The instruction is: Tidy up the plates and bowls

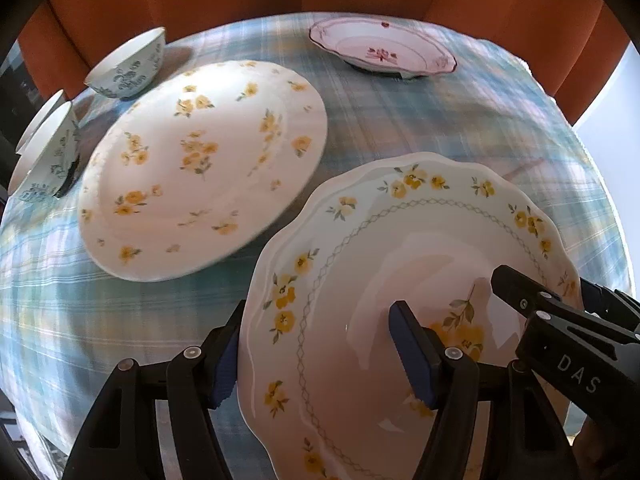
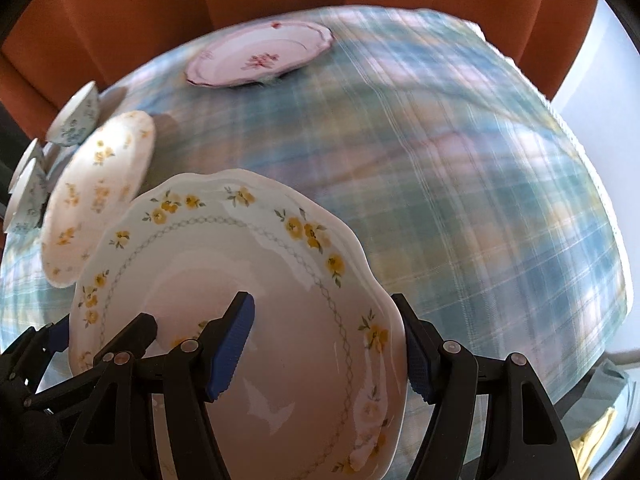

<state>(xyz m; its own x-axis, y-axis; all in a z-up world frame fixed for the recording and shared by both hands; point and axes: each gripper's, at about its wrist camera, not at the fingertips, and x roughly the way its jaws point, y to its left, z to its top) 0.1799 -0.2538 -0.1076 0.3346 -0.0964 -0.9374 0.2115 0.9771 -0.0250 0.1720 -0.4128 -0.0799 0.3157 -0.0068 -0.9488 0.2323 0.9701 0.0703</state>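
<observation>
I hold the scalloped white porcelain plate with a yellow-flower rim (image 1: 400, 264) face up above the table (image 1: 420, 120), my left fingers (image 1: 320, 356) pinching its left rim and my right fingers (image 2: 332, 344) its right. Three plates: this one, a round yellow-flowered one (image 1: 204, 168), a pink-flowered one (image 1: 380, 50). Three blue-patterned bowls (image 1: 128, 64) sit far left, two stacked.

Left tool (image 1: 320, 350) pitched steeply downward, blue pads (image 1: 412, 354) astride the plate (image 1: 400, 240) rim, one outside, one over its face. Right tool (image 2: 328, 344) pitched likewise, clamped across the opposite rim. Plate carried between both tools, tilted, clear of the bench.
</observation>
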